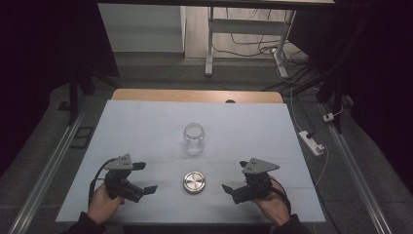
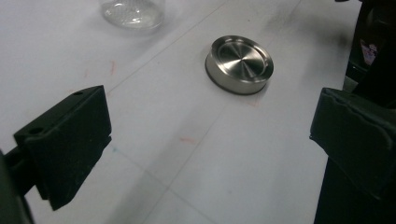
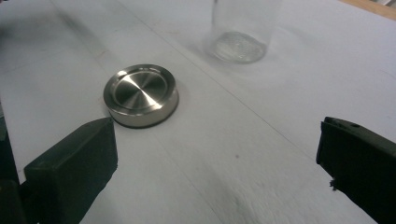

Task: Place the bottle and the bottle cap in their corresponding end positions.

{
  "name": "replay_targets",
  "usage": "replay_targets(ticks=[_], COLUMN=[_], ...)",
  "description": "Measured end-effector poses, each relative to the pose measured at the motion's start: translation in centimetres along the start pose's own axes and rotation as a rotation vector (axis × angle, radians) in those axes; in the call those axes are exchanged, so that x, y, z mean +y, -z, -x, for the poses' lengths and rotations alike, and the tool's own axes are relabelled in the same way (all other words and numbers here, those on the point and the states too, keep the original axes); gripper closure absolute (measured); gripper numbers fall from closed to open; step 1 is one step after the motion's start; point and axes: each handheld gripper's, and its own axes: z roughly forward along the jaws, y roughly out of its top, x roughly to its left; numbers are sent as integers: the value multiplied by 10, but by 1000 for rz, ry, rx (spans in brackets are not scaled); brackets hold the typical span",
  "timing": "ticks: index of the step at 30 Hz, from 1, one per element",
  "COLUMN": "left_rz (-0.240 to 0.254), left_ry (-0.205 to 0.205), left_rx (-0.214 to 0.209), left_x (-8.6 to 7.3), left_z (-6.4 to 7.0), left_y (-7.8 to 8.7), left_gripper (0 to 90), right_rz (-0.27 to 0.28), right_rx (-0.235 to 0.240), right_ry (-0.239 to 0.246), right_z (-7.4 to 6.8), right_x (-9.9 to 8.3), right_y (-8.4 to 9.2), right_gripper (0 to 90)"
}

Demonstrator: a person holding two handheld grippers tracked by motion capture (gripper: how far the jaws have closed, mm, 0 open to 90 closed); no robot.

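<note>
A round steel lid [image 1: 195, 182] lies flat on the white table [image 1: 146, 122], near the front. Behind it stands an uncapped clear glass jar [image 1: 194, 139]. My left gripper [image 1: 148, 177] is left of the lid, my right gripper [image 1: 233, 176] right of it, and both point inward with nothing between their jaws. In the left gripper view the lid [image 2: 239, 64] lies ahead of the open left gripper [image 2: 215, 126], with the jar's base [image 2: 133, 11] at the top. In the right gripper view the lid [image 3: 141, 94] sits just beyond the left jaw of the open right gripper [image 3: 217, 149], and the jar [image 3: 243, 28] stands farther off.
A wooden strip [image 1: 195, 95] runs along the table's far edge. A white power strip [image 1: 311, 142] and loose cables lie on the floor to the right. Metal desk legs [image 1: 210, 44] stand beyond the table. Rails run along both sides.
</note>
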Motion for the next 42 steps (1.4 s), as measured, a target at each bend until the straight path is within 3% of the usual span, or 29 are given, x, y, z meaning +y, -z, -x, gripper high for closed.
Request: replay_targets(ticks=[13,24,34,42], left_rz=[19,33,41,20], left_ry=[77,128,176,193], left_rx=[77,139,173,220], left_x=[-33,-57,-75,-82], left_z=[-2,0,2,7], left_y=[33,56,68,75], left_gripper=[0,0,0,0], right_rz=[-4,3,-30,-81], right_rx=[-69,-145,-206,-226], right_ry=[-38,-119,-185,-222], right_z=[11,19,23,23], right_x=[-22,-44,-63,-73], right_y=[30,57,73,78], right_gripper=[0,0,0,0])
